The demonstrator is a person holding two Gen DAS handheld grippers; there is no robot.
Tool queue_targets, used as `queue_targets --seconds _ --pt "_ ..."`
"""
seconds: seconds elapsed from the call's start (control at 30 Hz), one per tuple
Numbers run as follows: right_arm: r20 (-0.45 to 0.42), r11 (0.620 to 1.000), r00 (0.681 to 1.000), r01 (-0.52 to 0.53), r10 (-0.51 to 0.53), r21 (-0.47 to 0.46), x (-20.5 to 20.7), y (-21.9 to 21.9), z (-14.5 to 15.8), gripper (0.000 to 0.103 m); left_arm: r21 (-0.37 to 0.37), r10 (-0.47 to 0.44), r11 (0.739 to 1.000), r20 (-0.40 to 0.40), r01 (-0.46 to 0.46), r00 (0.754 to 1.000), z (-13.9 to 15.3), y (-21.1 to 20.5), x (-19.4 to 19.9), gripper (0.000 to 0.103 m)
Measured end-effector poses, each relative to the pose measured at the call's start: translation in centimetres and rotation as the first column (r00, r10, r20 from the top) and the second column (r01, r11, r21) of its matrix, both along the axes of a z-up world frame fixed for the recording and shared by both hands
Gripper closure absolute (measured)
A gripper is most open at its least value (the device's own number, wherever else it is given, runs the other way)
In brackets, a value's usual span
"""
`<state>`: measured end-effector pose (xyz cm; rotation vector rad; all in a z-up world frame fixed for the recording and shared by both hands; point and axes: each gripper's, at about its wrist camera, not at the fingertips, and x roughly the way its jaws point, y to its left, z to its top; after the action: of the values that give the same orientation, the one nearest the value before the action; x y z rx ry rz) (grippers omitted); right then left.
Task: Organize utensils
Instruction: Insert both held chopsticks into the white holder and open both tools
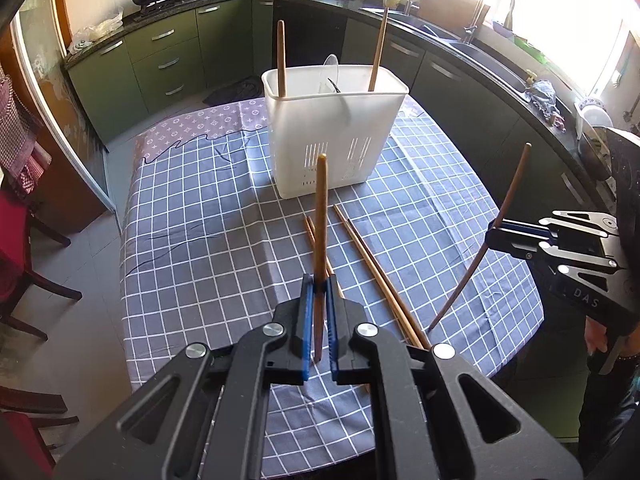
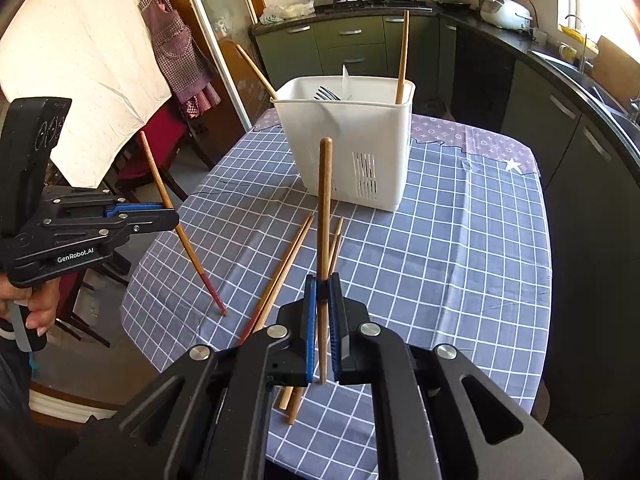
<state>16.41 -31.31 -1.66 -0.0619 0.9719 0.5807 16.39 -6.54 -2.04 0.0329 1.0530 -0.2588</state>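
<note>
Presently, both grippers are each pinching one chopstick, lifted off the cloth and likely bound for the bin.

- Left gripper (image 1: 319, 286): jaws pressed on a chopstick (image 1: 320, 216) that is standing nearly upright, thick end up.
- Right gripper (image 2: 323, 286): jaws pinching a second chopstick (image 2: 325, 208), also upright.
- Bin (image 1: 334, 136): white, slotted, sitting mid-table; already holding two chopsticks, a fork and a spoon.
- Loose chopsticks (image 1: 372, 264): lying flat between grippers and bin, awaiting pickup.
- Cloth (image 1: 192, 216): grey checked, wrinkling.
- Room: a kitchen with green cabinets (image 1: 160, 60) running along the walls.

Loose chopsticks' (image 1: 376, 264) near ends behind the left hand-held gripper (image 1: 319, 286) (holder's (image 1: 332, 136) contents mostly hidden)
</note>
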Motion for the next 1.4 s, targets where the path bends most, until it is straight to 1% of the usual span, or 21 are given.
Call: queue_targets --seconds 0.17,0.3,0.4,0.6,0.73,0.87,0.97,1.1,1.23,1.33,1.4 --pt "0.008 1.000 1.000 -0.001 0.000 0.017 -0.8 -0.6 0.1 0.096 0.008 -0.005 1.000 0.001 0.005 1.000 0.0 -0.3 -0.1 0.097" --pt "0.013 1.000 1.000 0.003 -0.004 0.030 -0.7 -1.0 0.0 0.096 0.009 -0.011 1.000 0.009 0.011 1.000 0.4 -0.5 -0.3 0.097" --pt "0.026 0.999 1.000 0.009 -0.010 0.042 -0.6 -1.3 0.5 0.096 0.009 -0.020 1.000 0.019 0.020 1.000 0.9 -0.7 -0.4 0.097" --pt "0.060 0.998 0.998 0.013 -0.017 0.060 0.0 -1.4 2.2 0.096 0.007 -0.029 1.000 0.041 0.028 0.999 1.9 -1.1 -0.2 0.097" --pt "0.091 0.998 0.996 0.009 -0.015 0.070 0.7 -1.2 4.0 0.096 -0.005 -0.033 0.999 0.054 0.034 0.998 3.0 -1.3 0.3 0.097" --pt "0.133 0.996 0.991 0.009 -0.020 0.086 2.0 -1.0 6.8 0.096 -0.015 -0.042 0.999 0.105 0.044 0.994 5.7 -1.6 1.1 0.097" --pt "0.177 0.994 0.984 0.017 -0.036 0.111 3.2 -1.0 9.6 0.096 -0.028 -0.048 0.998 0.162 0.053 0.986 8.7 -1.9 1.9 0.097" --pt "0.223 0.985 0.973 0.025 -0.063 0.172 5.1 -1.3 13.3 0.096 -0.050 -0.036 0.997 0.255 0.051 0.966 12.9 -2.1 3.3 0.097" --pt "0.290 0.975 0.951 0.044 -0.108 0.217 7.0 -1.6 16.3 0.096 -0.090 0.000 0.995 0.346 0.033 0.938 16.5 -2.0 5.2 0.097" --pt "0.329 0.973 0.934 0.069 -0.140 0.218 8.8 -1.2 17.3 0.096 -0.085 0.034 0.996 0.408 0.001 0.912 17.9 -2.2 6.8 0.097" --pt "0.345 0.975 0.926 0.089 -0.157 0.205 10.3 -0.7 17.2 0.096 -0.065 0.054 0.997 0.416 -0.029 0.908 17.5 -2.5 8.1 0.097"
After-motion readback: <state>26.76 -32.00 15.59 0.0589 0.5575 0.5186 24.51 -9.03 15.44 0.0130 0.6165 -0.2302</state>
